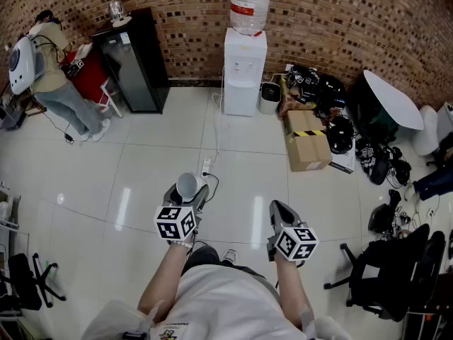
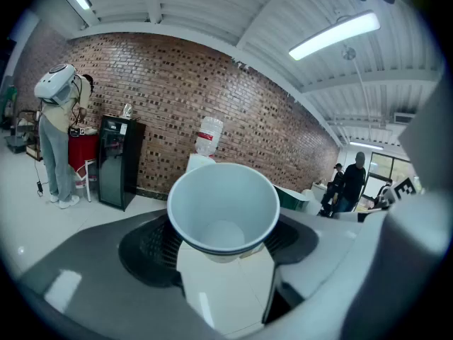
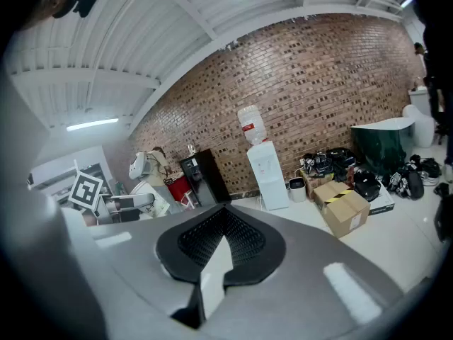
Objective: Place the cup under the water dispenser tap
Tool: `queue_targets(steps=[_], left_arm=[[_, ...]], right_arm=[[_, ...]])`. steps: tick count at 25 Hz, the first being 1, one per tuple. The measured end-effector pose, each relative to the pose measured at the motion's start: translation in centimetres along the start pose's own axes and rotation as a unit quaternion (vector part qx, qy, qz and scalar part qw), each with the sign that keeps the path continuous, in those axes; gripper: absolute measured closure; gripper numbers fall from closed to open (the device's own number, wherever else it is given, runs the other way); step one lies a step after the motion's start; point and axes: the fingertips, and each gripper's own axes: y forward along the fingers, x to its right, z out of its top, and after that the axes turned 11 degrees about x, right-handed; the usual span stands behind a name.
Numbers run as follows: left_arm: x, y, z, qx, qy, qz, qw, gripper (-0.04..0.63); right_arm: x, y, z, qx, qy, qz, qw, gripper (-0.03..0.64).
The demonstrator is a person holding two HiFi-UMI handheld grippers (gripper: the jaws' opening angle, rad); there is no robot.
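Note:
A white paper cup stands upright between the jaws of my left gripper, mouth up and empty. In the left gripper view the cup fills the gap and both dark pads press its sides. My right gripper is held beside it at the same height, its pads closed together with nothing between them. The white water dispenser with a bottle on top stands far ahead against the brick wall. The dispenser also shows in the right gripper view; in the left gripper view the cup hides most of it.
A black cabinet stands left of the dispenser, with a person beyond it. A cardboard box and a heap of bags lie to the right. A power strip and cable lie on the tiled floor ahead. Office chairs stand at right.

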Motion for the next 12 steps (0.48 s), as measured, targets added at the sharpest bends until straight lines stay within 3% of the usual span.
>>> queue_targets(steps=[12], left_arm=[[0.3, 3.2, -1.7, -0.016, -0.002, 0.005, 0.9999, 0.252]], right_arm=[[1.7, 3.5, -1.3, -0.025, 0.014, 0.02, 0.999, 0.617]])
